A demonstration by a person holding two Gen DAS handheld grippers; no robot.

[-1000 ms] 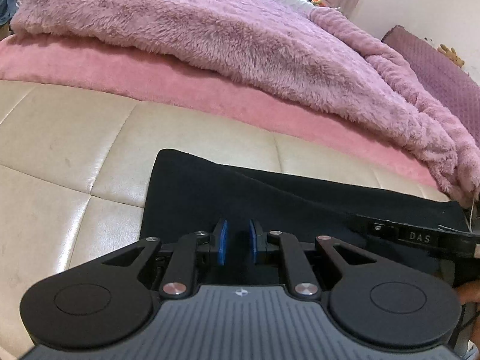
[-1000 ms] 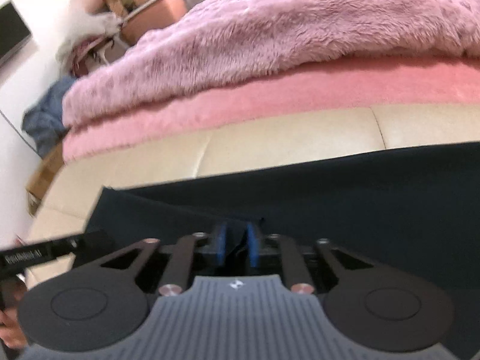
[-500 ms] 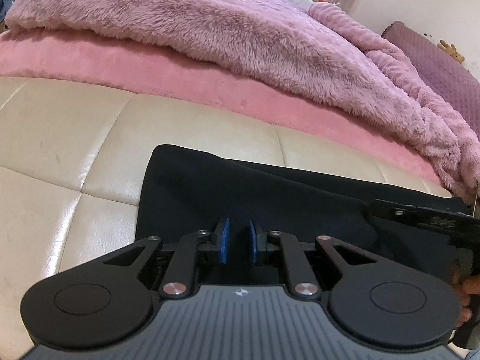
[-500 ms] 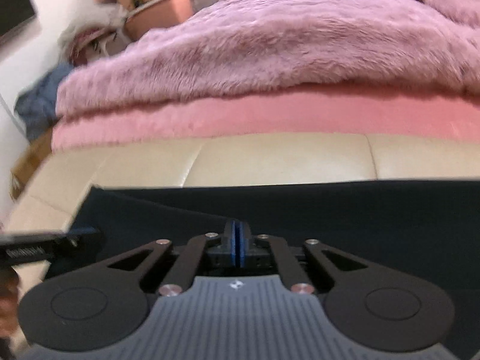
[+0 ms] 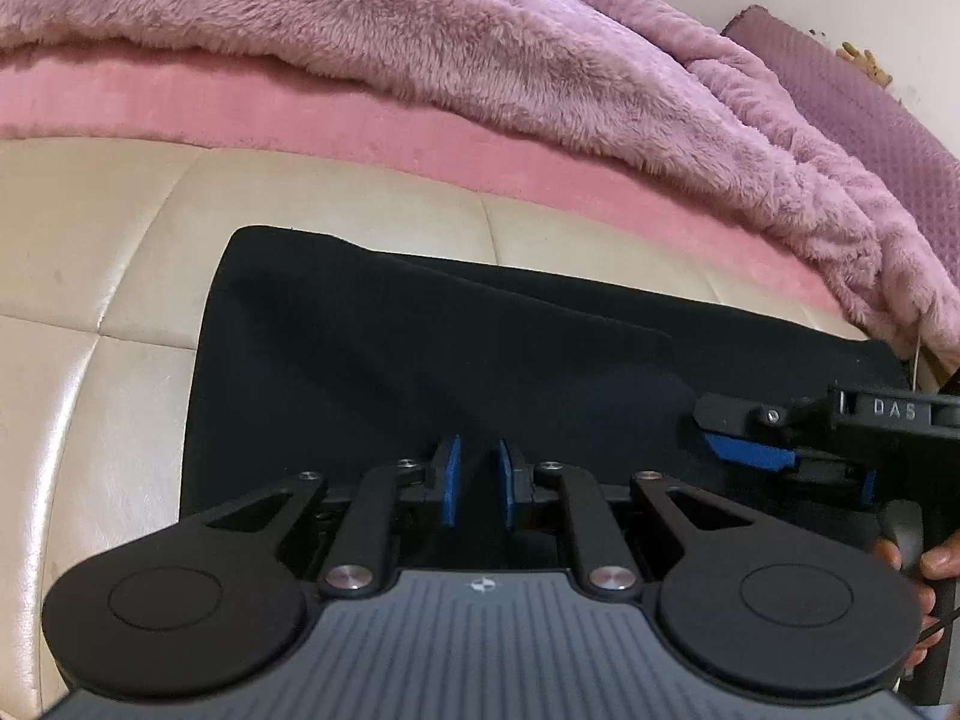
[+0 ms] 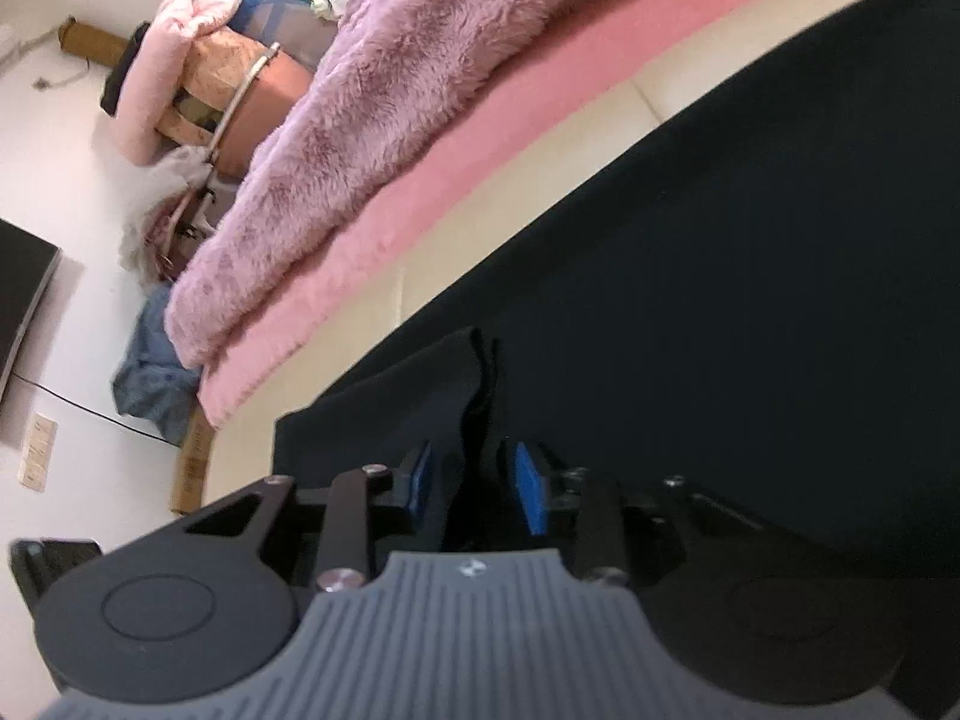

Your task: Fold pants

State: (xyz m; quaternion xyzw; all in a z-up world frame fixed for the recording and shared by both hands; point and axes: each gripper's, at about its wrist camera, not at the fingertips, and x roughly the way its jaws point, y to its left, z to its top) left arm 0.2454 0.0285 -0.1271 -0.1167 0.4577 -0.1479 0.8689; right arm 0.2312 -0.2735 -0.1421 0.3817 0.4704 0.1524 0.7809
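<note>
Black pants [image 5: 480, 348] lie folded flat on a cream leather cushion [image 5: 90, 300]; in the right wrist view the pants [image 6: 720, 270] fill the right half. My left gripper [image 5: 479, 474] hovers over their near edge, pads a narrow gap apart. The cloth there is all dark, so I cannot see whether a fold is pinched. My right gripper [image 6: 471, 480] is rolled to one side and its jaws are opening. A raised ridge of black cloth stands between its blue pads [image 6: 531, 492], which do not press it. The left wrist view shows the right gripper [image 5: 714, 432] at the pants' right end, held by a hand [image 5: 900, 558].
A fuzzy purple blanket [image 5: 420, 48] lies over a pink mattress edge [image 5: 240, 114] just behind the cushion. Beyond the bed's end, a chair piled with clothes [image 6: 228, 96], a dark screen [image 6: 24, 300] on the wall and a blue cloth [image 6: 150, 378] on the floor.
The right gripper rolled sideways and slid along the pants, and its pads went from pressed together to apart. In the left wrist view it reached further in from the right. The left gripper held still.
</note>
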